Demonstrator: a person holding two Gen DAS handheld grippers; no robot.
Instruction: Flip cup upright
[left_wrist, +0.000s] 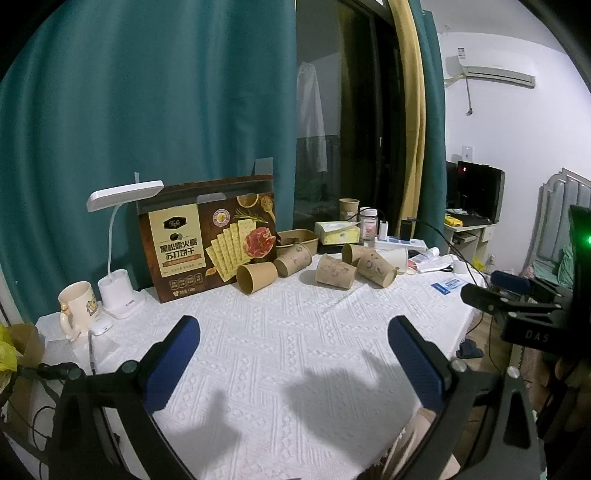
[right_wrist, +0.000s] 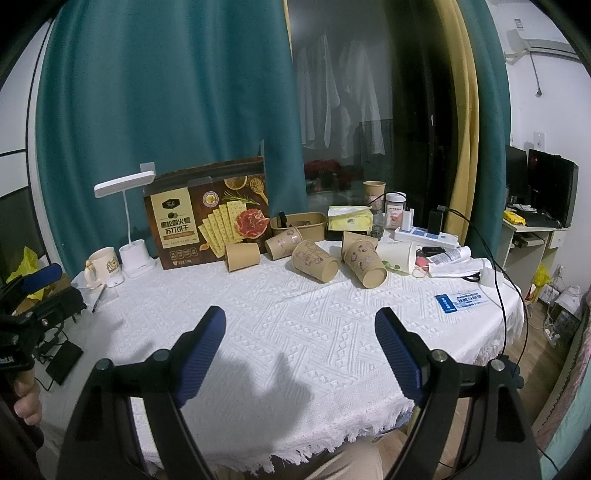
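Note:
Several brown paper cups lie on their sides at the back of the white tablecloth (right_wrist: 295, 332): a plain one (right_wrist: 242, 256) on the left, printed ones (right_wrist: 314, 260) (right_wrist: 365, 264) in the middle, and a white cup (right_wrist: 397, 257) on the right. In the left wrist view the same cups show (left_wrist: 256, 277) (left_wrist: 335, 271) (left_wrist: 376, 268). My left gripper (left_wrist: 293, 325) is open and empty over the near cloth. My right gripper (right_wrist: 300, 317) is open and empty, well short of the cups; it also shows at the right edge of the left wrist view (left_wrist: 491, 288).
A cracker box (right_wrist: 210, 218), a desk lamp (right_wrist: 125, 184), a mug (right_wrist: 103, 266), a brown tray (right_wrist: 299, 223), a tissue box (right_wrist: 349, 218), jars, a power strip (right_wrist: 424, 236) with cables and a blue card (right_wrist: 461, 301) stand around the cups.

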